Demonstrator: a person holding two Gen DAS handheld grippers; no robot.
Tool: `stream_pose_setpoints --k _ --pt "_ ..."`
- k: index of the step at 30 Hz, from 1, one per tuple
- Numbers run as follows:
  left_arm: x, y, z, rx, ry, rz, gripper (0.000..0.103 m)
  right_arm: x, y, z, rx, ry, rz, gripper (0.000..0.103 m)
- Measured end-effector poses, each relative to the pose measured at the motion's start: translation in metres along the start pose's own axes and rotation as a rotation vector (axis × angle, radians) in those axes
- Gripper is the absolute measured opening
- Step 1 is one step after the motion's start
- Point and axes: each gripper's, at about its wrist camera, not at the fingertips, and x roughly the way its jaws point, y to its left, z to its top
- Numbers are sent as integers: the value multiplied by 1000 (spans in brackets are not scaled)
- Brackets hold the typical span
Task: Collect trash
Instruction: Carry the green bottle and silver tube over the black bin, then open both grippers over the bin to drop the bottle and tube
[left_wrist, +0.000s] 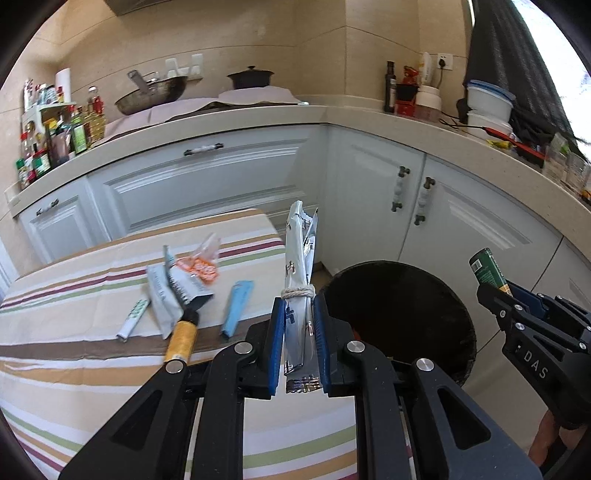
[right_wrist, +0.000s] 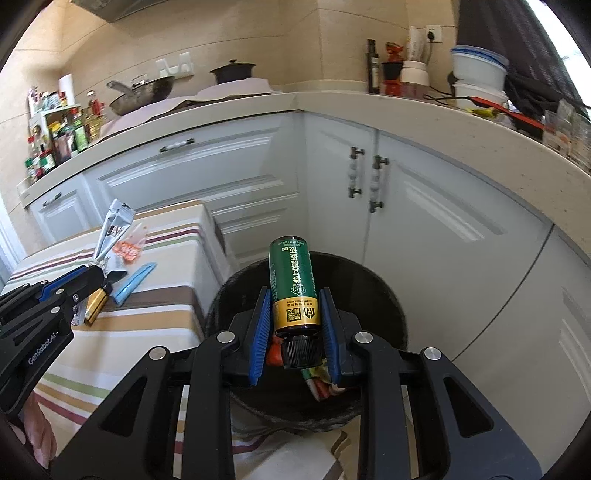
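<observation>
Mid-task. Left gripper (left_wrist: 299, 332) jaws clamp silver wrapper (left_wrist: 300, 258); right gripper (right_wrist: 295, 325) jaws clamp green bottle (right_wrist: 293, 284) over bin (right_wrist: 391, 306), apparently part-filled. Wrappers (left_wrist: 192, 284) remain on table (left_wrist: 92, 362) at 10 o'clock.

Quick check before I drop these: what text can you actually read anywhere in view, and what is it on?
"DAS" on the right gripper body, seen from the left wrist camera.
"GenRobot.AI" on the left gripper body, seen from the right wrist camera.
Green bottle: Chinese print, upside down, too small to read surely.
Silver wrapper: dark characters, creased, unreadable.
Orange packet and counter bottles: too blurred.
</observation>
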Motion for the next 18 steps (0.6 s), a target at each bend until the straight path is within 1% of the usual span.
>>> stream_pose_setpoints --k 8,18 --pt "15 -21 3 34 15 -23 17 5 -24 5 27 -11 -38 25" --pt "34 -42 6 63 29 -49 17 21 -38 7 43 -3 -46 25"
